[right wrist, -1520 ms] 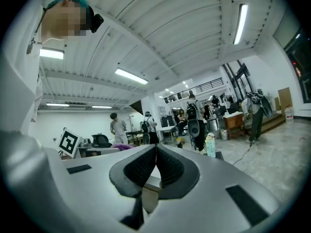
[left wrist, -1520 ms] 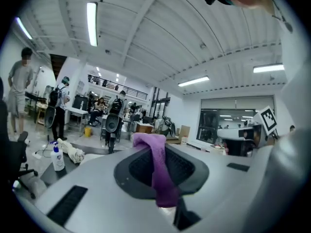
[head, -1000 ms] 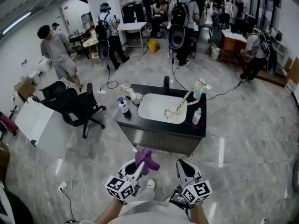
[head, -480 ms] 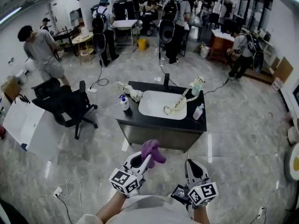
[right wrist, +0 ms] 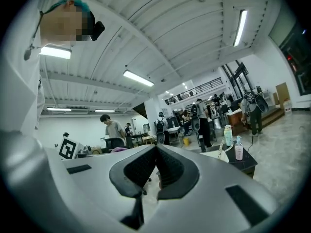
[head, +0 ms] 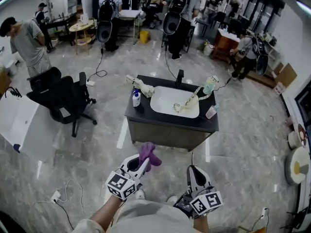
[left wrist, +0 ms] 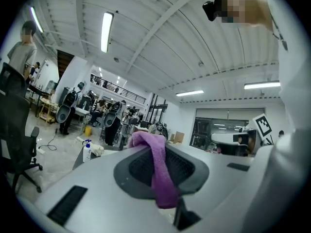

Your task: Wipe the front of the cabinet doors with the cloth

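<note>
Bare marble floor [head: 238,149] lies open between the cabinet doors [head: 167,136] at 12 o'clock and both grippers: the left gripper [head: 142,165], clamped on the purple cloth [head: 148,154], and the right gripper [head: 193,171], pinched empty. A black office chair [head: 60,98] stands at 10 o'clock, a white panel [head: 17,125] at 9, and a loose cable [head: 65,193] lies at 8. From 1 to 4 o'clock the floor runs open. On top of the cabinet, a white bottle [head: 136,99], the faucet [head: 180,76] and a pink bottle [head: 211,112] crowd the sink.
</note>
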`<state>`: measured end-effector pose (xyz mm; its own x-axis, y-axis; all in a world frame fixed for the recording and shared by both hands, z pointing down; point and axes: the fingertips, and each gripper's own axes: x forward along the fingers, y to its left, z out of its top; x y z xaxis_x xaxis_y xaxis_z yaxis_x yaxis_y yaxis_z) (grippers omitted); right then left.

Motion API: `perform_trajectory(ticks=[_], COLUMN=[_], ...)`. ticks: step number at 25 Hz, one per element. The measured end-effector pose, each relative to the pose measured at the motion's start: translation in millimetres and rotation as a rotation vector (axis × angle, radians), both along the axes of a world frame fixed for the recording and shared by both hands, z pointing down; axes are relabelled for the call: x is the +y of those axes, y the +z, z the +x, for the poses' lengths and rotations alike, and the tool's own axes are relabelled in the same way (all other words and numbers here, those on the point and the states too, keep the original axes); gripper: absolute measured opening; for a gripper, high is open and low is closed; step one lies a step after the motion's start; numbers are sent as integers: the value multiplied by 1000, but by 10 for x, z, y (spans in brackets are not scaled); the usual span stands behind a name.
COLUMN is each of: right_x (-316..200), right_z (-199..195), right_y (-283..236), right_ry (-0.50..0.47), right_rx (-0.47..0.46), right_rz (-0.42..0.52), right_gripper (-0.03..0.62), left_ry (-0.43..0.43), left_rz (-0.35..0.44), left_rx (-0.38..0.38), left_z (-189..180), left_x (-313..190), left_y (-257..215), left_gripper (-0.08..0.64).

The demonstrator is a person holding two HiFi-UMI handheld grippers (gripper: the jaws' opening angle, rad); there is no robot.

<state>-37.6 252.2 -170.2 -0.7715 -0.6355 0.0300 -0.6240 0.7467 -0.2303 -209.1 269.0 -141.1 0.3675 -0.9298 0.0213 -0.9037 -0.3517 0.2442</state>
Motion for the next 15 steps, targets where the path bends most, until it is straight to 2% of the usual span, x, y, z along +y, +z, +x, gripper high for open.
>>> perform_trajectory(ticks=[3,6,9,15], right_x=[146,268,390,602], right_z=[74,210,373,1062], right_y=[-56,-62,-88,-175], right_ry=[9,6,-15,-35], right_rx=[-7,-23,-44,-35], right_rz=[12,24,32,55], right_gripper=[28,28,28,28], left_ry=[13,-16,-58,-44], left_rz=[42,74,62,57], left_rx=[-13,-1,2,9], left_z=[86,185,347,1159], left_x=[122,299,497,780], left_y=[-138,-286,-321,-360], left_gripper=[48,48,48,48])
